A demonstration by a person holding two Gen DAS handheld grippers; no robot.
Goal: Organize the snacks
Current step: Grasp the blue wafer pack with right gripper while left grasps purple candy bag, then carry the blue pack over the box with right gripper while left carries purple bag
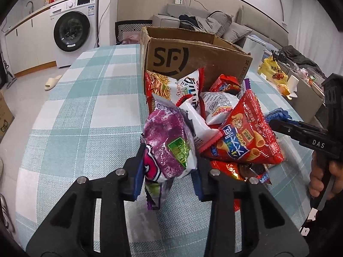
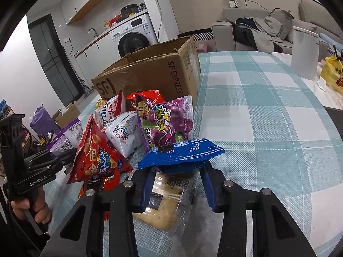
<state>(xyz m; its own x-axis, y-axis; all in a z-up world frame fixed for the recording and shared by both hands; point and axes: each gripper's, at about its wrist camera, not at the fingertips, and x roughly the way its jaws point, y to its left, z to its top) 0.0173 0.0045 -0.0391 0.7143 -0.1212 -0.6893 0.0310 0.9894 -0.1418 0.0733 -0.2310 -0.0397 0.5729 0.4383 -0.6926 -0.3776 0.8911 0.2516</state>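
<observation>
A pile of snack bags lies on the checked tablecloth (image 1: 85, 111) in front of an open cardboard SF box (image 1: 193, 57) (image 2: 154, 75). My left gripper (image 1: 169, 171) is shut on a purple snack bag (image 1: 167, 141), its blue pads pressing both sides; from the right wrist view this gripper (image 2: 64, 156) shows at the left edge, holding that bag (image 2: 66, 137). My right gripper (image 2: 178, 177) is shut on a blue-topped clear packet (image 2: 182, 152) with a pale cake inside. A red triangular crisp bag (image 1: 242, 137) (image 2: 96, 158) leans between the two grippers.
A white cylindrical container (image 2: 304, 53) and a yellow plastic bag (image 2: 332, 75) (image 1: 274, 70) stand past the table's right side. Bare tablecloth (image 2: 268, 117) spreads right of the box. A washing machine (image 1: 70, 30) and a sofa (image 1: 214, 21) stand behind. A hand (image 2: 32, 209) grips the left handle.
</observation>
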